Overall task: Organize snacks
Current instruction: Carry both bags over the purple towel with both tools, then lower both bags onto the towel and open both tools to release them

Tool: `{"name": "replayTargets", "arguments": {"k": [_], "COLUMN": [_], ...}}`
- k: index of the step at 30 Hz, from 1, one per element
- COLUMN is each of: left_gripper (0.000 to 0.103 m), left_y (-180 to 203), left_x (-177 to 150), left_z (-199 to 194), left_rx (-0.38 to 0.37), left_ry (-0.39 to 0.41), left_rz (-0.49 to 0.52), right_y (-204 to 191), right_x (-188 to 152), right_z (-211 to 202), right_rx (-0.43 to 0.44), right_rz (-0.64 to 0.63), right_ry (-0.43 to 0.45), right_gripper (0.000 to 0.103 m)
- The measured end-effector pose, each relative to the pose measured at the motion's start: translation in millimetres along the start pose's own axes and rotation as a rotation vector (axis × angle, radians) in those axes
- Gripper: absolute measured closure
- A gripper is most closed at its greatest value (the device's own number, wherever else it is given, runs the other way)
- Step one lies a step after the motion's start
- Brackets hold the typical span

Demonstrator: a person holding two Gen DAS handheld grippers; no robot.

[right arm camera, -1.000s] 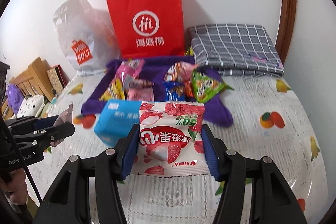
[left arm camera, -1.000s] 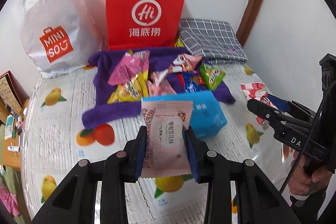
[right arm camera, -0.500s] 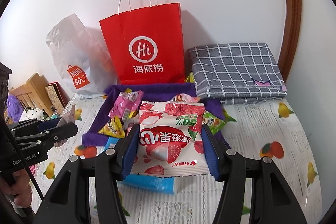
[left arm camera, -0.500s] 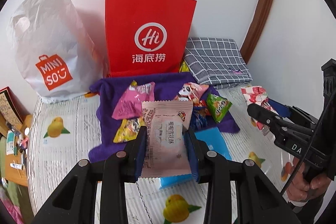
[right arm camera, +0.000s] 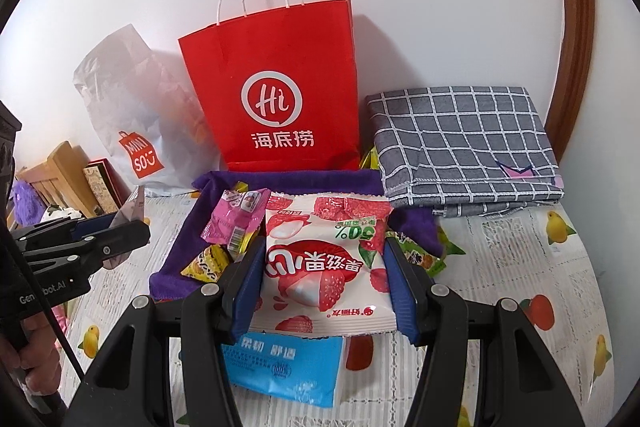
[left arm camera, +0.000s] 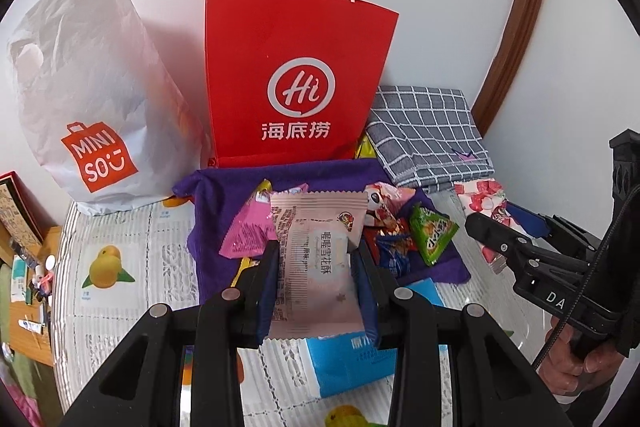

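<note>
Left gripper (left arm camera: pixel 316 291) clenches a pink packet (left arm camera: pixel 316 259); right gripper (right arm camera: pixel 326 291) clenches a strawberry packet (right arm camera: pixel 326 263). Slick wrappers could slip before reaching the red bag (left arm camera: pixel 296 67).

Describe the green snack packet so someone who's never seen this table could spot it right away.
Find the tall red paper bag against the wall; a purple cloth lies in front of it, heaped with snack packets. The green snack packet sits at the heap's edge nearest the folded checked cloth, the only bright green, triangular one.
</note>
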State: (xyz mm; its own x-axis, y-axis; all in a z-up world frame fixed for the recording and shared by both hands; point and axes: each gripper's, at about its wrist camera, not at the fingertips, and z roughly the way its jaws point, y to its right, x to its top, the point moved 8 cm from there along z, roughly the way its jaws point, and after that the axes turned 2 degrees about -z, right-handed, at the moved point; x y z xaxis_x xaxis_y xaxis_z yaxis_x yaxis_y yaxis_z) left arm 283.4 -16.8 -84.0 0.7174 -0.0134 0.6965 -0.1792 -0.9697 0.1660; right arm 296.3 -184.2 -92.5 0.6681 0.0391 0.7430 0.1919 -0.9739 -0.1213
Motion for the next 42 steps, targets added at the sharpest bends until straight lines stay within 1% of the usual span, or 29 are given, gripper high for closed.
{"name": "replayTargets", "arguments": {"k": [15,20,26,30,35,42], "left_gripper": [0.069,0.069,0.069,0.069,0.069,0.069], "left_y": [-2.2,-4.9,-12.4,-19.5,-27.4,-31.8], "left_x": [34.4,39.7,37.5,31.4,19.6,12.5], "left_z": [23.9,36.3,59.6,74.4,95.1,106.2], "left_rx": [-0.015,-0.021,-0.021,-0.026,-0.017,-0.019], "left_ry": [0.014,0.011,-0.017,-0.041,-0.097,-0.118], "left_rz": [-0.01,-0.007,-0.016,-0.032,-0.047,-0.053], "right_y": [19.7,24.2,28.1,29.5,31.6,38.6], "right_x": [23.3,28.0,23.6,20.1,7.4,-13.5], "right_z": [28.6,43.1,68.5,81.4,101.3,123.6], "right_rx": [-0.009,-0.005,0.003,0.008,0.018,0.022], "right_rz": [0.032,0.048,0.064,0.059,0.077,0.115], "right_ry": [0.008,-0.002,-0.034,-0.037,-0.06,-0.1], "right_gripper": [0.046,0.046,0.046,0.046,0.046,0.046]}}
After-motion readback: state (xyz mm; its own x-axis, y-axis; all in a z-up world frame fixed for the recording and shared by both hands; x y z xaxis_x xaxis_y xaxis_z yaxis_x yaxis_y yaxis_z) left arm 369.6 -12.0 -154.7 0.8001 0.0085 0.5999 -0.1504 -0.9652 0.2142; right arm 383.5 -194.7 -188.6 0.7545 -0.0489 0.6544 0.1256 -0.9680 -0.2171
